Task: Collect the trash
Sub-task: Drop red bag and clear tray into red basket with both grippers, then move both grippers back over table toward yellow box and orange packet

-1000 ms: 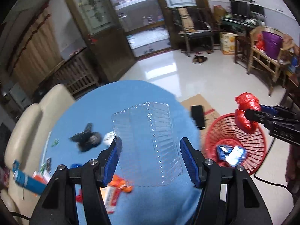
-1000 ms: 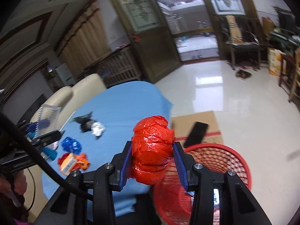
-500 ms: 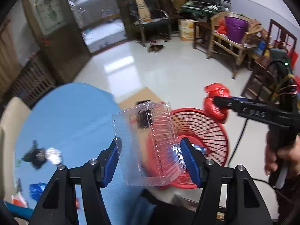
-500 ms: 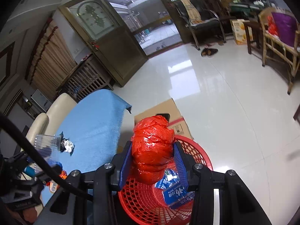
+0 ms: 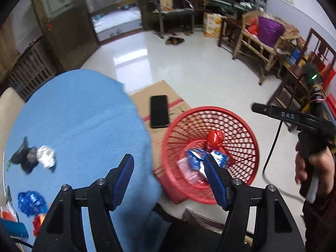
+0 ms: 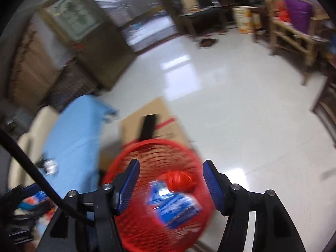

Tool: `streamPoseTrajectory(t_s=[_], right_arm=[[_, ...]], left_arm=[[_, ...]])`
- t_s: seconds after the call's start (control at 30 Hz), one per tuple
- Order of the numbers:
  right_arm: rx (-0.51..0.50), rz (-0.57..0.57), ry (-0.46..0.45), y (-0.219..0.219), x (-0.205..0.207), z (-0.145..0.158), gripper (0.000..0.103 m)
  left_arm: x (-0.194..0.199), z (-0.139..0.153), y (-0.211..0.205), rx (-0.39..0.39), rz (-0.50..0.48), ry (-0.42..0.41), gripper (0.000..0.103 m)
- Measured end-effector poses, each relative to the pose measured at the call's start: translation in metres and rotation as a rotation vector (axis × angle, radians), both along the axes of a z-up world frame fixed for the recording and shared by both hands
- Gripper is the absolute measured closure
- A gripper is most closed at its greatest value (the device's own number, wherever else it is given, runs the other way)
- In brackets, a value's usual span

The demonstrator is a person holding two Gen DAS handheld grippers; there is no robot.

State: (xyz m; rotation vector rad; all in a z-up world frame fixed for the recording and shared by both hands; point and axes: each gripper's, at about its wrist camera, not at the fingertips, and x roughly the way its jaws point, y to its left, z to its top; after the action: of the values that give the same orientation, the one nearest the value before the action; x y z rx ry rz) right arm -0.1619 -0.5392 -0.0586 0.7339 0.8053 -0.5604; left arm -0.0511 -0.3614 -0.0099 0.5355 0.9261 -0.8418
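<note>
A red mesh basket (image 5: 250, 138) (image 6: 147, 145) stands on the floor beside the blue-clothed table (image 5: 73, 115). Inside it lie a red bag (image 5: 214, 138) (image 6: 178, 180), blue wrappers (image 5: 197, 157) (image 6: 174, 205) and a blurred clear plastic box (image 5: 185, 169). My left gripper (image 5: 168, 168) hangs over the table edge and basket, its jaws opening with nothing between them. Above the basket, my right gripper (image 6: 171, 180) (image 5: 258, 107) is also opening, and holds nothing. On the table remain a black and white crumpled wad (image 5: 31, 157), a blue wrapper (image 5: 29, 203) and red-orange scraps (image 5: 35, 222).
A black phone (image 5: 159, 111) lies on flattened cardboard (image 5: 145, 92) on the floor behind the basket. A cream sofa (image 6: 27, 138) borders the table's far side. Wooden chairs (image 5: 258, 42) and a door (image 5: 63, 21) stand further off across the glossy floor.
The left gripper swung from the table to the basket and let go of the clear box. The right gripper dropped the red bag, which now lies in the basket. Both jaws have spread.
</note>
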Motion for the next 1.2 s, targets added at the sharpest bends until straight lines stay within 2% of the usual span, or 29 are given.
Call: streamPoseTrajectory(t_s=[0.1,0.23,0.3,0.4,0.57,0.77,0.87,0.93,1.07,1.2], right_arm=[[0.139,-0.087,0.027,-0.021,-0.014,-0.033,0.037],[0.293,-0.119,0.023,-0.024,-0.016,-0.069,0.037],[0.315,-0.104,0.037,-0.016,-0.009,-0.075,0.035],[0.284,-0.088,0.07,0.002,-0.001,-0.075,0.035],[0.319,-0.037,0.079,0.025,0.01,-0.075,0.035],[0.278,-0.051,0.087,0.027,0.015,-0.057,0.035],[0.134,-0.09,0.112,0.027,0.015,-0.029,0.035],[0.081,-0.087,0.093,0.031,0.015,-0.011,0.035],[0.079,0.02,0.005,0.057,0.036,0.019,0.035],[0.087,0.207,-0.052,0.111,0.082,0.035,0.035]], left_arm=[[0.005,0.008,0.042,-0.004,0.067,-0.072,0.034],[0.013,0.013,0.101,-0.002,0.184,-0.125,0.034],[0.018,0.014,0.132,-0.007,0.25,-0.129,0.033],[0.029,0.015,0.179,-0.027,0.363,-0.12,0.033],[0.042,0.015,0.245,-0.074,0.527,-0.104,0.033],[0.047,0.019,0.293,-0.106,0.631,-0.127,0.033],[0.055,0.016,0.32,-0.125,0.68,-0.126,0.033],[0.057,0.012,0.337,-0.141,0.716,-0.113,0.033],[0.06,-0.001,0.361,-0.16,0.762,-0.08,0.033],[0.056,-0.014,0.37,-0.165,0.766,-0.05,0.033]])
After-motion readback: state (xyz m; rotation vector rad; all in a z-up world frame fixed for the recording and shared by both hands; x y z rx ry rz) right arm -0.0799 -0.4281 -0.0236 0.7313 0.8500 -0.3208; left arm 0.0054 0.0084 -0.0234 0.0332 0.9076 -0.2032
